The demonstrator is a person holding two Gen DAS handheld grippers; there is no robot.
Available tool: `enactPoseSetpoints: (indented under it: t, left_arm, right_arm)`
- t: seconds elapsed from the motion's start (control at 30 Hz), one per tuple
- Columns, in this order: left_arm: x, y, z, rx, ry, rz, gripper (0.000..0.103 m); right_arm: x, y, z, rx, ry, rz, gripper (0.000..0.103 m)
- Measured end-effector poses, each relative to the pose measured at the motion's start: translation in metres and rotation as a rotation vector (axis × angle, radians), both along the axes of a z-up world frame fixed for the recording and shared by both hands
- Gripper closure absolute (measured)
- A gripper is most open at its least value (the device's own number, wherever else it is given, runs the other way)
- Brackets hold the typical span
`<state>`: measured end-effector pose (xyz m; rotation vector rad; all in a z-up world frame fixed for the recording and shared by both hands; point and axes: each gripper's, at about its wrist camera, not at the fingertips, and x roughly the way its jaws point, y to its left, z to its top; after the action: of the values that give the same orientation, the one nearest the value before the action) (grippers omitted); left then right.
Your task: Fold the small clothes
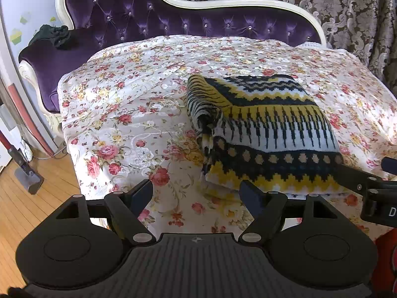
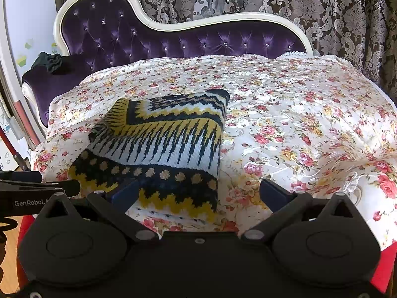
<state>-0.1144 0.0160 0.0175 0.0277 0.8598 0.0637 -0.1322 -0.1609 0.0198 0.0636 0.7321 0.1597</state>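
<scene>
Both tools, left tool (image 1: 196, 195) and right tool (image 2: 198, 193), stood open and empty. The folded sweater (image 1: 263, 134) ahead risked unfolding if snagged.

Purple tufted sofa (image 1: 173, 19) behind floral cloth (image 1: 124, 114), damask curtain (image 2: 322, 5) beyond

yellow, navy and white zigzag knit sweater (image 1: 260, 126); white cloth (image 1: 139, 114) with pink and yellow roses; purple tufted sofa (image 1: 148, 19), cream frame; grey damask curtain (image 2: 322, 5).
</scene>
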Motion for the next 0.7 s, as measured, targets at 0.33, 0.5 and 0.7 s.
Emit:
enactPoseSetpoints:
  t: [0.33, 0.5, 0.7]
  left_arm:
    - [-0.0005, 0.0002, -0.0006, 0.0, 0.001, -0.001, 0.027]
    - [-0.0007, 0.0, -0.0015, 0.0, 0.003, 0.001, 0.027]
    - [-0.0007, 0.0005, -0.0025, 0.007, 0.004, 0.001, 0.027]
  right_arm:
    - [0.0001, -0.0001, -0.0021, 0.003, 0.003, 0.002, 0.001]
    - [0.0002, 0.0006, -0.0038, 0.005, 0.005, 0.007, 0.001]
    - [0.0007, -0.0008, -0.0043, 0.012, 0.01, 0.003, 0.0]
